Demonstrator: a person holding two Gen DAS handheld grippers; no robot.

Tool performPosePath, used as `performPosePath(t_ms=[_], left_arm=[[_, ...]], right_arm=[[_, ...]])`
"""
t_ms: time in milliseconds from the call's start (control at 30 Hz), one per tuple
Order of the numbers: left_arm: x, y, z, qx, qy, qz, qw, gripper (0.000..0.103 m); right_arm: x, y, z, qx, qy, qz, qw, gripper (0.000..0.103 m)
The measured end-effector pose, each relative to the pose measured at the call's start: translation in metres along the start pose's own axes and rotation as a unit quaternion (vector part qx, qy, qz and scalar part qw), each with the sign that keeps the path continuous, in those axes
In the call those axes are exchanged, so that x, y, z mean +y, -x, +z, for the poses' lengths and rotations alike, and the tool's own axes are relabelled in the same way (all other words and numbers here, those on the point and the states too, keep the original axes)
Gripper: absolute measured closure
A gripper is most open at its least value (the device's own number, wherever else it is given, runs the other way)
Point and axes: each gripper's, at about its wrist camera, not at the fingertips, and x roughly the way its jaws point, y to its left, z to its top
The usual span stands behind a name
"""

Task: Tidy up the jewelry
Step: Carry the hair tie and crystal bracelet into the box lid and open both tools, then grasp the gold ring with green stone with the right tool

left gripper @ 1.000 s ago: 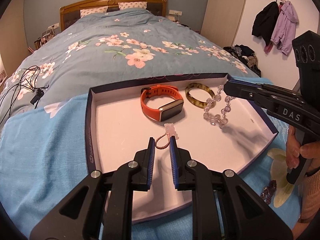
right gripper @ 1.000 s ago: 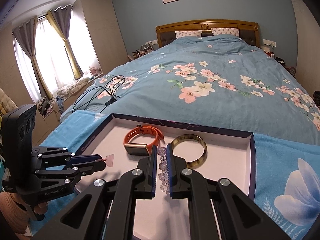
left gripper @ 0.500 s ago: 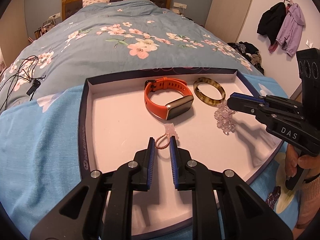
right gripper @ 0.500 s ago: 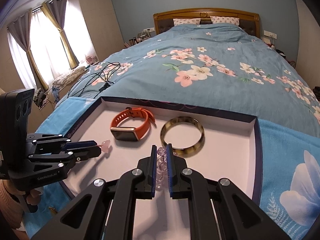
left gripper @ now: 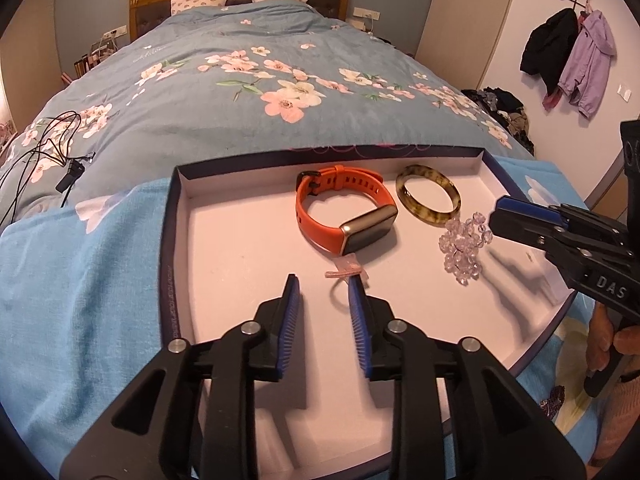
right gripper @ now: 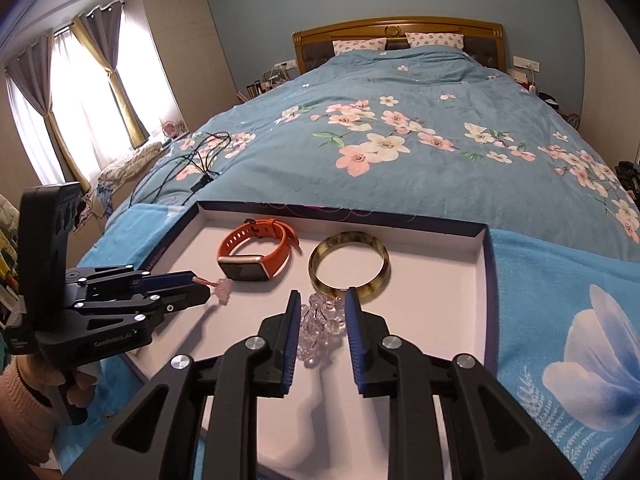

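Observation:
A shallow dark-rimmed tray (left gripper: 170, 240) with a white floor lies on the bed. In it are an orange watch (left gripper: 344, 210), a tortoiseshell bangle (left gripper: 428, 198), a clear bead bracelet (left gripper: 462, 246) and a small pink charm bracelet (left gripper: 346, 274). My left gripper (left gripper: 324, 284) is open, with the pink bracelet lying on the tray floor by its right finger. My right gripper (right gripper: 322, 300) is open, with the clear bead bracelet (right gripper: 320, 326) resting on the tray between its fingers. The watch (right gripper: 256, 254) and the bangle (right gripper: 348, 266) lie just beyond.
The tray (right gripper: 486, 280) sits on a light blue blanket (left gripper: 80, 280) over a floral duvet (left gripper: 260, 80). Black cables (left gripper: 44, 160) lie on the bed to the left. A small dark beaded item (left gripper: 554, 400) lies on the blanket right of the tray.
Both grippers have opened. The pink bracelet and the clear bead bracelet were let go and now lie on the tray floor.

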Motion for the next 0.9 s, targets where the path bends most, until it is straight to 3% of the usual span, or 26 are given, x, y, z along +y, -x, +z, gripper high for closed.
performPosePath(t_ms=[133, 467, 900], left_arm=[[0.000, 0.018, 0.001, -0.027, 0.000, 0.003, 0.9996, 0.060], [-0.008, 0.092, -0.029, -0.091, -0.027, -0.001, 0.9955, 0.055], [-0.022, 0.130, -0.106, -0.076, -0.055, -0.024, 0.9953, 0.055]], right_arm=[[-0.001, 0.020, -0.004, -0.017, -0.003, 0.006, 1.000, 0.074], [0.013, 0.074, -0.041, -0.031, 0.038, 0.029, 0.998, 0.066], [0.008, 0.095, -0.109, 0.015, 0.030, 0.021, 0.999, 0.066]])
